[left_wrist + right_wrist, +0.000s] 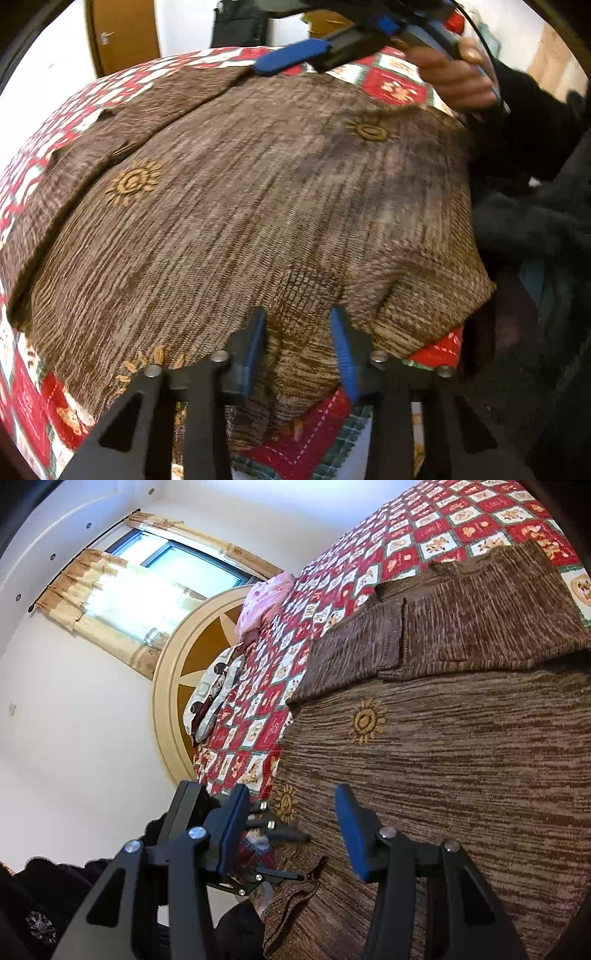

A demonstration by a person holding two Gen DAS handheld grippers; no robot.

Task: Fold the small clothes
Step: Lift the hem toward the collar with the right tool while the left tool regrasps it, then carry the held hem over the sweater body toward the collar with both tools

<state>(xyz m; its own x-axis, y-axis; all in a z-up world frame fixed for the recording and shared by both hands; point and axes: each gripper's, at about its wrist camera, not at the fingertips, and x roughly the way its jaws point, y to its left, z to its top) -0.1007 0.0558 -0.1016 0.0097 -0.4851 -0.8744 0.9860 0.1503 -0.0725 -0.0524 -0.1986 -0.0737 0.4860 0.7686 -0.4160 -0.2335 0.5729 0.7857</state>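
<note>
**Two grippers at one brown sweater on the quilted bed**

Two blue-padded fingers of the left gripper stand apart around a bunched fold of the brown knit sweater at the bed's near edge; cloth fills the gap between the pads, but whether they actually pinch it I cannot tell. Just beyond, the sweater lies spread wide over the red-and-white patchwork quilt, its hem corner reaching the near right corner of the bed. Tan sun motifs dot the knit. Along the left side a sleeve lies folded beside the body. At the far edge of the garment the right gripper hovers close over the cloth, held by the person's right hand.

From the right wrist view, the right gripper has its jaws spread wide with nothing between them, the sweater below and beyond. The left gripper shows small past the left finger, at the garment's edge. Farther along, the sleeve lies across the quilt. Pillows sit at the head end against a round cream headboard, with a curtained window beyond.
</note>
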